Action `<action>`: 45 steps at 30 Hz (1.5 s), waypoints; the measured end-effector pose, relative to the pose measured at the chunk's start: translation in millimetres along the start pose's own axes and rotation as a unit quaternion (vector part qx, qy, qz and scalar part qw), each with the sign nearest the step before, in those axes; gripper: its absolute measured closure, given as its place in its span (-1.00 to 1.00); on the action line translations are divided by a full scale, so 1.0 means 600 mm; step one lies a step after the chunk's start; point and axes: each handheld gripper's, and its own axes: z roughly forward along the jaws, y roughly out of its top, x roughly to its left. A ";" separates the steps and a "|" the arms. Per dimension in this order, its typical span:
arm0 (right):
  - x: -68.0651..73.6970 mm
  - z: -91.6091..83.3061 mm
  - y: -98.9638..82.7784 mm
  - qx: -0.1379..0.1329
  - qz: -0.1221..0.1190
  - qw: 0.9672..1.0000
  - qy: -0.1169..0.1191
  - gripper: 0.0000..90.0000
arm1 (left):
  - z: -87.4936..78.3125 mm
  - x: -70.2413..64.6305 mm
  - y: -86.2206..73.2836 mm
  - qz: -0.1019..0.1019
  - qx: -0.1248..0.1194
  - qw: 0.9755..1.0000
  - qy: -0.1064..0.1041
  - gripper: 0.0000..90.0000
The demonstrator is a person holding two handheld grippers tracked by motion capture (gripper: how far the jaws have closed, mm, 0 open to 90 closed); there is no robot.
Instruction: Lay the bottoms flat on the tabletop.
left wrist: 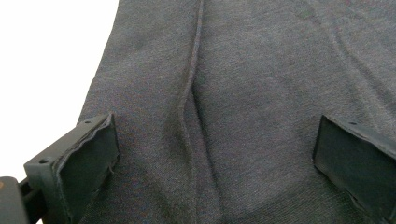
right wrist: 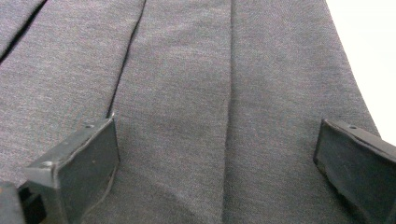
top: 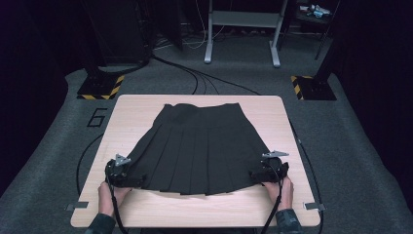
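A dark pleated skirt lies flat on the wooden table, waistband away from me, hem toward me. My left gripper rests at the hem's left corner and my right gripper at the hem's right corner. In the left gripper view the jaws stand wide apart over the skirt cloth, and the left gripper is open. The right gripper view shows the same: the right gripper is open, with pleats running between its jaws.
Bare wood runs along the table's front edge and on both sides of the skirt. Beyond the table lie a grey carpeted floor, black cables, a grey metal stand and two hazard-striped bases.
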 end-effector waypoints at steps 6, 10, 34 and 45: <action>-0.012 0.008 0.012 0.004 0.004 1.000 -0.003 -1.00 | 0.013 0.002 0.013 0.001 -0.001 1.000 -0.001 -1.00; -0.013 0.009 0.014 0.006 0.007 1.000 -0.003 -1.00 | 0.015 0.002 0.017 0.001 0.003 1.000 -0.002 -1.00; -0.061 -0.078 -0.077 -0.026 0.033 0.999 -0.007 -0.95 | -0.070 0.053 -0.061 -0.040 -0.002 0.999 0.035 -1.00; -0.081 -0.080 -0.116 -0.051 0.004 0.999 -0.018 -1.00 | -0.072 0.076 -0.091 -0.030 -0.028 0.999 0.029 -1.00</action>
